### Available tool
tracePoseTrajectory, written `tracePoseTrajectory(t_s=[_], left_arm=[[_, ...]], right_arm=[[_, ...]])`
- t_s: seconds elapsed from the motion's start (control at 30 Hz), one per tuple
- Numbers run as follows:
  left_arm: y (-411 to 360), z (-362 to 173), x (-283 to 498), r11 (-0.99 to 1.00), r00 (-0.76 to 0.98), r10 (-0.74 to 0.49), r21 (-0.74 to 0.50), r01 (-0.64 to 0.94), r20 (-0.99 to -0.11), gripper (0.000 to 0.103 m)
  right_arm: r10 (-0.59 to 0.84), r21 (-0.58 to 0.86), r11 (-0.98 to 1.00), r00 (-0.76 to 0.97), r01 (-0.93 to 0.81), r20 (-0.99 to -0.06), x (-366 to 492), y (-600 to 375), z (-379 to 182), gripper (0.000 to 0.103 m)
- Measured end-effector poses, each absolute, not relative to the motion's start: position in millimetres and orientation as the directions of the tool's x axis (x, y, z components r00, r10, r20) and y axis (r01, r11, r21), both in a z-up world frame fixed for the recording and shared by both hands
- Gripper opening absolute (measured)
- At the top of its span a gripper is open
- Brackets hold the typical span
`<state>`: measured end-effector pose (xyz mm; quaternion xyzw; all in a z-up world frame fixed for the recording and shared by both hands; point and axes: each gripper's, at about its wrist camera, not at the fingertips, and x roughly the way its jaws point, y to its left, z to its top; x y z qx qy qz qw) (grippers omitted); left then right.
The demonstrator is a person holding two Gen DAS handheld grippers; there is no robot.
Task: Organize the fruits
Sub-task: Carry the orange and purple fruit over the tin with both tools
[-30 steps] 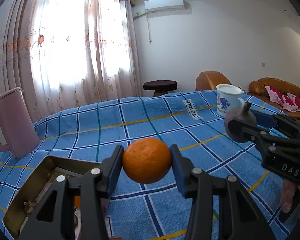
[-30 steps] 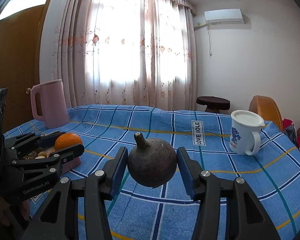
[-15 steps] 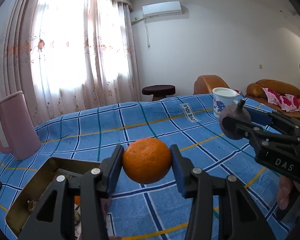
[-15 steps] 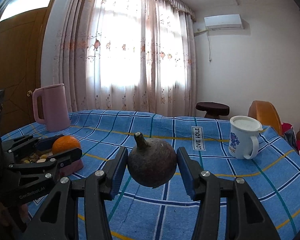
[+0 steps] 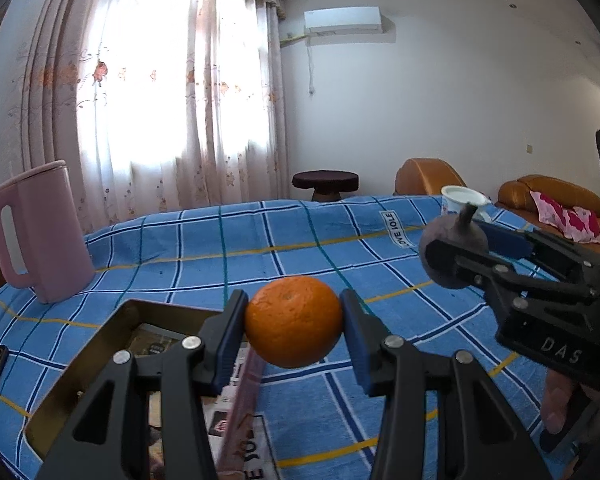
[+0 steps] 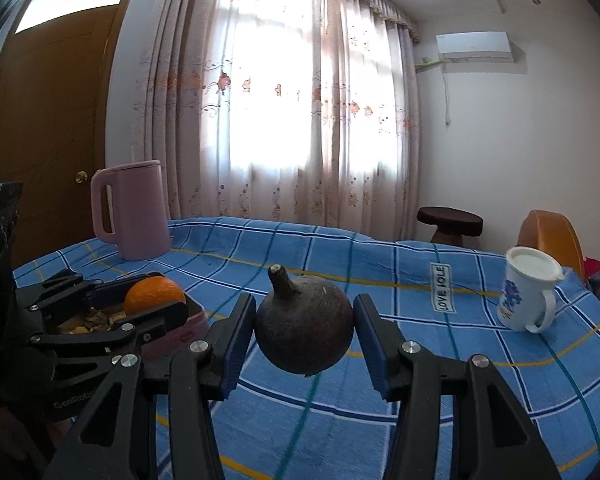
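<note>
The left gripper [image 5: 293, 322] clamps a round orange fruit [image 5: 293, 321] above the near right edge of a brass-coloured rectangular tray [image 5: 112, 320], which lies down-left; the right gripper [image 6: 303, 330], farther right, pinches a dark-purple stemmed fruit [image 6: 303, 330], stem upward, over the blue checked cloth [image 6: 420, 368].

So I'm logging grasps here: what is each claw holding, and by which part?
The left claw pinches the orange across its middle; the right claw pinches the dark stemmed fruit by its round sides, stem up.
</note>
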<state>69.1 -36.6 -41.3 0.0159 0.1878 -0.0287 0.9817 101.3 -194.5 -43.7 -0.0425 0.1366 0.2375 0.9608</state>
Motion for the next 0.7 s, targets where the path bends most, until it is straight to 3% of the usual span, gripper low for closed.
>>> tracePoseTrajectory(t_s=[0.7], left_arm=[[18, -27, 56, 1.000, 0.922, 0.012, -0.004, -0.015, -0.386, 0.049]], right_arm=[[0.543, -0.029, 0.816, 0.782, -0.577, -0.306, 113, -124, -27, 0.052]])
